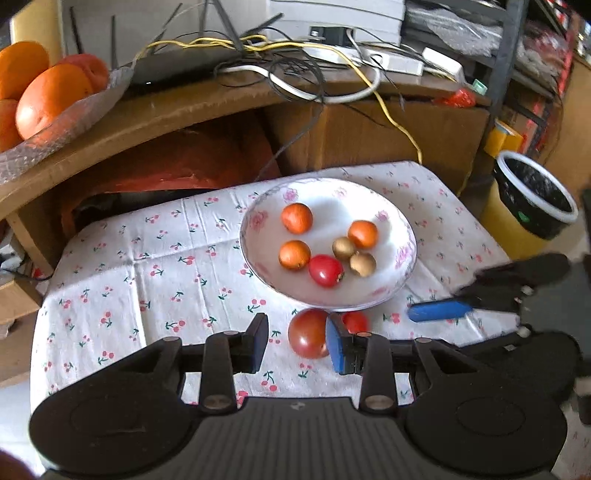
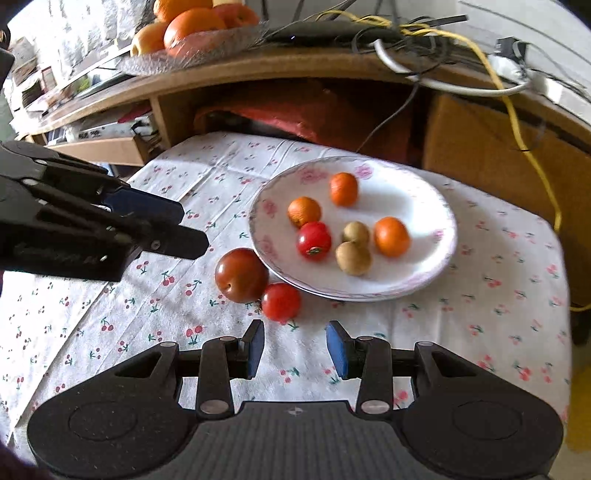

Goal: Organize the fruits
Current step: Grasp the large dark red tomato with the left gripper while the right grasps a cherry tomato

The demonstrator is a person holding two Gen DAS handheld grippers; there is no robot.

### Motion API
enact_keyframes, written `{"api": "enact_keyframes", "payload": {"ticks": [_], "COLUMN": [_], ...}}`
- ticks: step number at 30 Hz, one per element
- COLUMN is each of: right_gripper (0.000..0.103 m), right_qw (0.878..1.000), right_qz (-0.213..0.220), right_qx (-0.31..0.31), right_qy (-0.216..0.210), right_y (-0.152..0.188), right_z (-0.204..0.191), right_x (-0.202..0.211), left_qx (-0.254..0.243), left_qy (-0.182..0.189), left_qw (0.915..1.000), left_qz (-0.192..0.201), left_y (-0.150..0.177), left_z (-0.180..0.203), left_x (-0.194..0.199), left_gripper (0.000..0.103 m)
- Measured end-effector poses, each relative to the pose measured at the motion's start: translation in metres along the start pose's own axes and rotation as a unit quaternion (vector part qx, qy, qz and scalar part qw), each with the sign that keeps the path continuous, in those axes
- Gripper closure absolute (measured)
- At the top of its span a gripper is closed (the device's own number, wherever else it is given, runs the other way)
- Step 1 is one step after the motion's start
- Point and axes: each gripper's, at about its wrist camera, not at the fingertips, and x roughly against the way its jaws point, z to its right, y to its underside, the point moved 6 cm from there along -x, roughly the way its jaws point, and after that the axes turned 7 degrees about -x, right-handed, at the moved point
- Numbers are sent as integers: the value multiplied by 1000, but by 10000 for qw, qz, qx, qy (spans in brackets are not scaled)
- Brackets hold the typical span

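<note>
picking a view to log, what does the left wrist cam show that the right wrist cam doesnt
Left wrist only: a black-lined bin at the table's right, and the white boxes on the shelf.
Right wrist only: the cluttered shelves at far left.
Both: the plate with six small fruits, the dark red fruit and small red tomato on the cloth, and the oranges above.

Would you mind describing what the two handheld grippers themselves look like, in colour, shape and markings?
Both look alike. The left gripper and right gripper each have a matte black body with a ribbed central panel, two round housings at the sides, and black linkage arms with silver pivot pins. The fingers carry flat blue pads. A small emblem sits on the ribbed panel. No cables or sleeves are visible.
</note>
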Motion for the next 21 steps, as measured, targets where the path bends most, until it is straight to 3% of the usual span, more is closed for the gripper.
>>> {"api": "enact_keyframes", "payload": {"ticks": [10, 15, 21], "right_gripper": [67, 78, 78], "right_qw": [9992, 9992, 9997], "right_qz": [-102, -123, -182], "right_qx": [275, 350, 146], "right_qy": [-263, -166, -77], "right_y": [-10, -8, -8], "right_z": [-14, -13, -2], "right_x": [-34, -32, -19], "left_qx": [-310, -383, -321], "left_qy": [109, 162, 350], "left_qw": [9993, 9988, 9983], "left_qz": [-157, -260, -333], "left_y": [10, 12, 11], "left_z": [4, 4, 11], "left_x": [-9, -17, -34], "left_gripper": [61, 61, 61]}}
